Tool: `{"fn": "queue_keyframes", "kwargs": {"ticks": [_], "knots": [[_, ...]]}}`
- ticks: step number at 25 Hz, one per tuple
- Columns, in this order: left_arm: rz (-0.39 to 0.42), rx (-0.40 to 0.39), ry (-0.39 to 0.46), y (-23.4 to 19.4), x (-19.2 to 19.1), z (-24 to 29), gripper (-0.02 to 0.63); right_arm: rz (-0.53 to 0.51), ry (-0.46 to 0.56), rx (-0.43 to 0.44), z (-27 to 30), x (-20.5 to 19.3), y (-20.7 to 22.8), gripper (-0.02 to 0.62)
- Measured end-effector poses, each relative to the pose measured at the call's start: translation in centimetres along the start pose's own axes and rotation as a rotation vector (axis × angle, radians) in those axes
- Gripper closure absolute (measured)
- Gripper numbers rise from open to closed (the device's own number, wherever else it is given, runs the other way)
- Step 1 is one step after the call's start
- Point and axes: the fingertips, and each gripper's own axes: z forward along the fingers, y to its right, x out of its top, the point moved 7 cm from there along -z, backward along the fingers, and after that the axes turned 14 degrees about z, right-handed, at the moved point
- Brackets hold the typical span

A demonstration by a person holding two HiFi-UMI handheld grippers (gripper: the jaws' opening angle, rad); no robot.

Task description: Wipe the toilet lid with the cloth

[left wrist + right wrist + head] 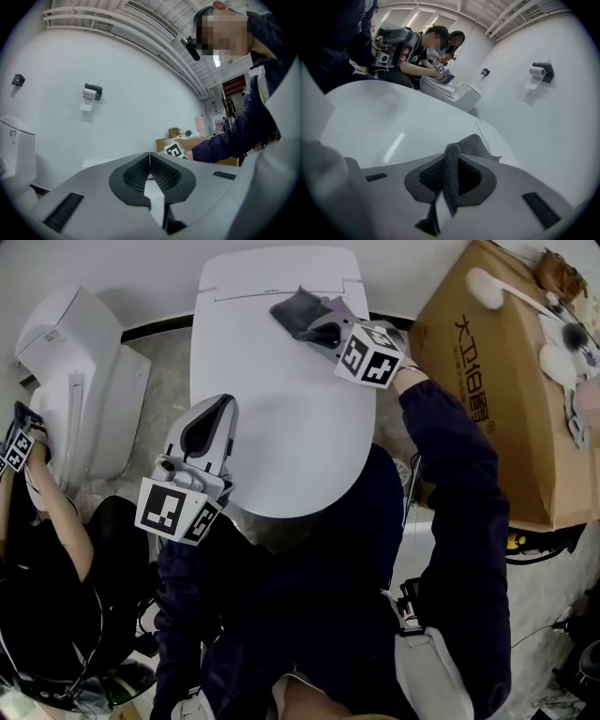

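R tongs [317,326] – arm stretched fwd – pinch the grey cloth [296,309] at the far end of the toilet lid [281,437]. L tongs [214,420] pressed together, empty, over lid's near-left edge.

Cardboard box [487,399], far right: blue print on its side reads as large Chinese characters with the digits "18"; the last characters are not surely legible.
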Motion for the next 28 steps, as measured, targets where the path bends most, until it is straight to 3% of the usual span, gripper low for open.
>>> {"fn": "queue_keyframes", "kwargs": {"ticks": [7,18,25,28], "knots": [[-0.011,-0.022,0.035,-0.4,0.4,0.5,0.589,0.076,0.015,0.155,-4.1,1.3,-9.4,0.537],[-0.018,-0.061,0.070,-0.2,0.6,1.5,0.591,0.075,0.024,0.388,-11.8,2.6,-24.9,0.537],[-0.021,-0.063,0.087,-0.1,1.1,2.1,0.591,0.190,0.033,0.567,-13.7,2.8,-26.8,0.537],[-0.016,-0.057,0.094,-0.3,1.4,2.0,0.590,0.239,0.108,0.537,-14.0,3.5,-23.7,0.537]]}}
